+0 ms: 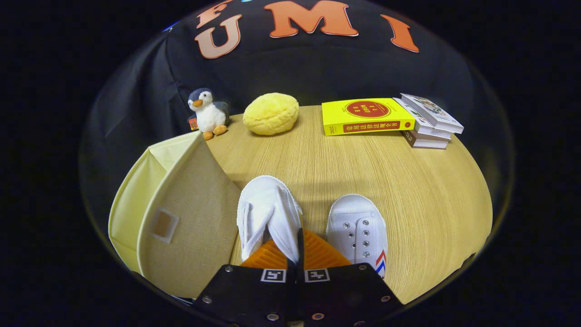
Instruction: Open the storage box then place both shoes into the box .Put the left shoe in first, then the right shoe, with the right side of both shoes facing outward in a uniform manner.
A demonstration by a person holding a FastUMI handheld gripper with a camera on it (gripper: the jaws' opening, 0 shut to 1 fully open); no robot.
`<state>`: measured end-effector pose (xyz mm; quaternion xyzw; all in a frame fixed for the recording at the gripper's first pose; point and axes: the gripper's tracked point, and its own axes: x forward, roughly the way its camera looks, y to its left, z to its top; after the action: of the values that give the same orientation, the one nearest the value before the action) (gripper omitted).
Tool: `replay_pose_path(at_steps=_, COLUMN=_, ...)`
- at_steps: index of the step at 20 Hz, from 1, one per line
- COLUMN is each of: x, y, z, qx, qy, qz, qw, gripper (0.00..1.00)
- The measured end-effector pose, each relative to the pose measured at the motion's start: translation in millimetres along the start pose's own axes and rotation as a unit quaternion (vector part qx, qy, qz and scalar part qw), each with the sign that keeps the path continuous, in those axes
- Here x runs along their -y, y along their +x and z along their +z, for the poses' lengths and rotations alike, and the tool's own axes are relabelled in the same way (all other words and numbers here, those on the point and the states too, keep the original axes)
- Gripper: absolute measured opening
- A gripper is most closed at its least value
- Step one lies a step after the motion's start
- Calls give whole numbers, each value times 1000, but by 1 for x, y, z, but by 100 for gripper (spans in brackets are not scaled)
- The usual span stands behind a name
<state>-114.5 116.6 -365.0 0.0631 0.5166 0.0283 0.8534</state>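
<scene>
We are working over a pale wood-grain table [363, 172], and the biggest thing on it is the fabric storage box [181, 218], standing to the left of our fingers with its lid flap already lifted and its cream lining showing, so the opening step looks done. Beyond it, along the far edge, we are seeing a stack of books [386, 118], a yellow bun-shaped cushion [271, 113] and a small plush penguin [207, 112], all well apart from the work.

Next in size come the two white canvas shoes. The left shoe [268, 213] is sitting just beside the box wall, and our gripper [299, 245] is clenching a fold of its upper, both fingers pressing together on the cloth near the shoe's opening. The right shoe [358, 227] is resting on the table just to the right, free, its eyelets facing up.

We are judging the shoe light and floppy: thin canvas that will sag from a pinch, over a stiffer rubber sole. Holding at the collar looks sensible, though the toe may swing as we are lifting.
</scene>
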Motion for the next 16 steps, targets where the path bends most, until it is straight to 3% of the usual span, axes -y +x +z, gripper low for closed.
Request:
replay_pose_path(at_steps=9, x=-40, y=-73, z=88, qx=55, qy=33, qz=27, qw=998, gripper=1)
replay_pose_path(at_steps=16, x=-110, y=-79, z=96, qx=27, qy=47, qz=64, qw=996, gripper=1)
